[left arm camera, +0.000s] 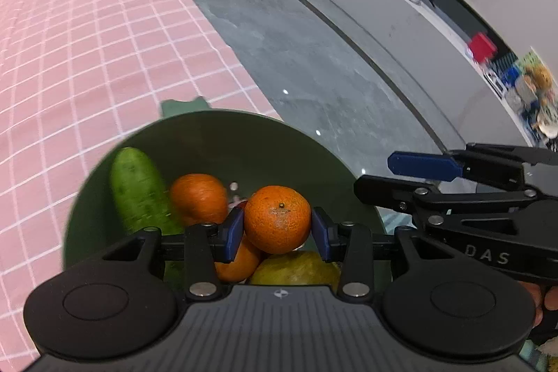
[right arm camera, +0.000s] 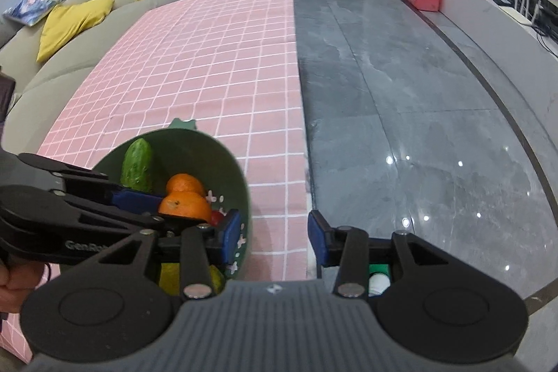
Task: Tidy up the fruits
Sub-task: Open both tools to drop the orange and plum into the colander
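Observation:
My left gripper [left arm camera: 278, 227] is shut on an orange mandarin [left arm camera: 277, 215], held just above a green bowl [left arm camera: 244, 149]. In the bowl lie a cucumber [left arm camera: 139, 190], two more mandarins [left arm camera: 198, 197] and a yellow-green fruit [left arm camera: 296, 269]. The right wrist view shows the same bowl [right arm camera: 240, 187] on the pink checked tablecloth [right arm camera: 209, 58], with the held mandarin [right arm camera: 185, 204] over it. My right gripper [right arm camera: 275, 239] stands open at the bowl's right side, with nothing between its fingers. It also reaches in from the right in the left wrist view, as the right gripper [left arm camera: 375, 175].
The table's edge [right arm camera: 301, 128] runs just right of the bowl, with grey tiled floor [right arm camera: 418, 128] beyond. A small white and green bottle [right arm camera: 378, 278] sits low under my right gripper. A sofa with a yellow cushion [right arm camera: 69, 23] flanks the table's left.

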Demonstrator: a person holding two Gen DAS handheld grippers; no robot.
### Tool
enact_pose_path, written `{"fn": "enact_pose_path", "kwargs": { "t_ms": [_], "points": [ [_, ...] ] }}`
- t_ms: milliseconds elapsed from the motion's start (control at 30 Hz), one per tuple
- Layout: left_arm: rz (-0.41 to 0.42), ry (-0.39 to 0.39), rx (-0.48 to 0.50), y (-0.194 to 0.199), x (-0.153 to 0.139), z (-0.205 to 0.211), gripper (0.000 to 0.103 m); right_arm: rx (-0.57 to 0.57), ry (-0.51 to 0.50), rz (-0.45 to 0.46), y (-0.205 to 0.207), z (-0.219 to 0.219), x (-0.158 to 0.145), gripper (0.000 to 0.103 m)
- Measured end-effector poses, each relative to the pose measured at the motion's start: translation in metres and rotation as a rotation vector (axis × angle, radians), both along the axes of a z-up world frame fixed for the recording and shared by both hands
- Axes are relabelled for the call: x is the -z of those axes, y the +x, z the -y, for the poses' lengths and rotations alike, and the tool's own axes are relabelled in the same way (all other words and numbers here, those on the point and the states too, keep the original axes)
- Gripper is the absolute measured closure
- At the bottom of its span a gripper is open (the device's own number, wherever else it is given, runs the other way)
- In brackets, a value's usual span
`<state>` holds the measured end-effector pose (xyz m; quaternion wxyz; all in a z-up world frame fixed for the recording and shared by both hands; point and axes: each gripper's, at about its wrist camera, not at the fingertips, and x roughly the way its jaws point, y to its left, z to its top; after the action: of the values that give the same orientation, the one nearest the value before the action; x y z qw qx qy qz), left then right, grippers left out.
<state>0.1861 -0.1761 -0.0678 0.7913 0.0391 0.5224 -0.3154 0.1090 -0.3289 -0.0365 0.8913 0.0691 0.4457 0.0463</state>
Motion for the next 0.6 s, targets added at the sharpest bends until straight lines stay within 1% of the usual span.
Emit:
{"fn": "enact_pose_path", "kwargs": {
  "t_ms": [67,167,400,467,533,600],
  "points": [
    [-0.019,0.01,0.014,0.002,0.007,0.005,0.056,0.008,0.006,-0.001,0.001,0.002,0.001,0.063],
    [-0.037,0.004,0.011,0.004,0.011,0.006,0.056,0.015,0.013,-0.001,0.0,0.004,0.001,0.062],
    [-0.05,-0.001,-0.003,0.005,0.011,0.005,0.055,0.009,0.012,0.007,-0.003,0.004,-0.003,0.06],
    [-0.044,0.004,-0.01,0.003,0.008,0.004,0.05,0.007,0.011,0.014,-0.005,0.004,-0.006,0.06],
    [-0.044,-0.008,-0.008,0.0,0.002,0.0,0.048,0.005,0.007,0.024,-0.008,0.004,-0.01,0.059],
    [-0.024,-0.019,-0.011,-0.006,-0.008,-0.005,0.045,0.005,0.006,0.038,-0.012,0.003,-0.016,0.058]
  ]
}}
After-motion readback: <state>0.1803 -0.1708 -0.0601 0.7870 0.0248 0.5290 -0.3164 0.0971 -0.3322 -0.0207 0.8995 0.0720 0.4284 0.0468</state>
